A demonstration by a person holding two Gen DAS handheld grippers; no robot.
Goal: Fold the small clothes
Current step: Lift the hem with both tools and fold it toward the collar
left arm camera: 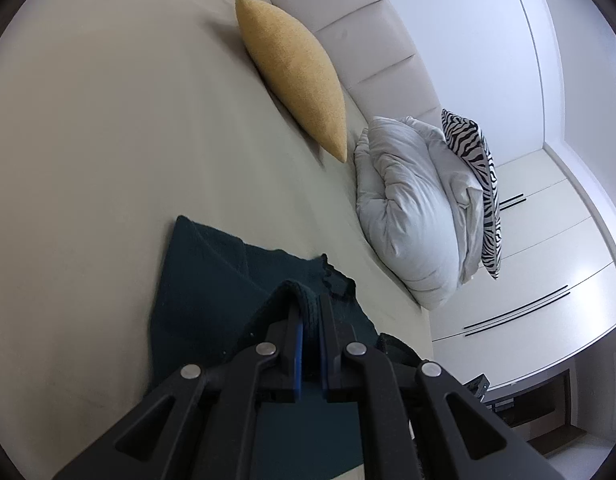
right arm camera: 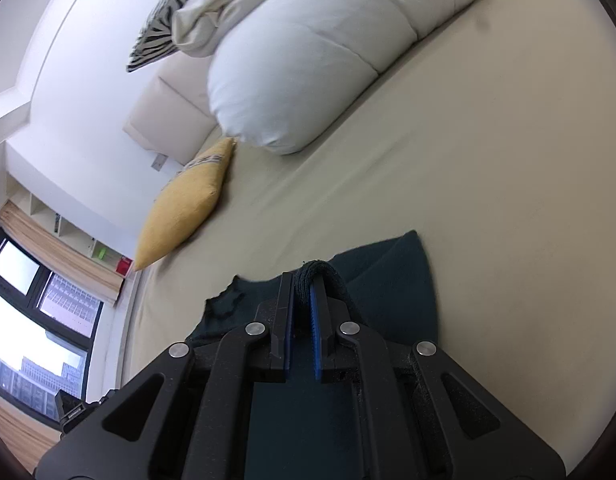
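A dark teal knitted garment [left arm camera: 211,280] lies on the cream bed sheet [left arm camera: 107,140]. My left gripper [left arm camera: 308,304] is shut on a thick ribbed edge of the garment and lifts it off the sheet. In the right wrist view the same garment [right arm camera: 388,288] spreads under and beyond my right gripper [right arm camera: 305,284], which is shut on another rolled edge of it. Both edges sit pinched between the blue pads. The rest of the garment lies partly folded on the bed.
A yellow cushion [left arm camera: 295,68] and a bunched white duvet [left arm camera: 408,208] with a zebra cushion [left arm camera: 480,184] lie against the padded headboard [left arm camera: 348,20]. White wardrobes [left arm camera: 548,260] stand beyond the bed. A window [right arm camera: 35,320] is at the left in the right wrist view.
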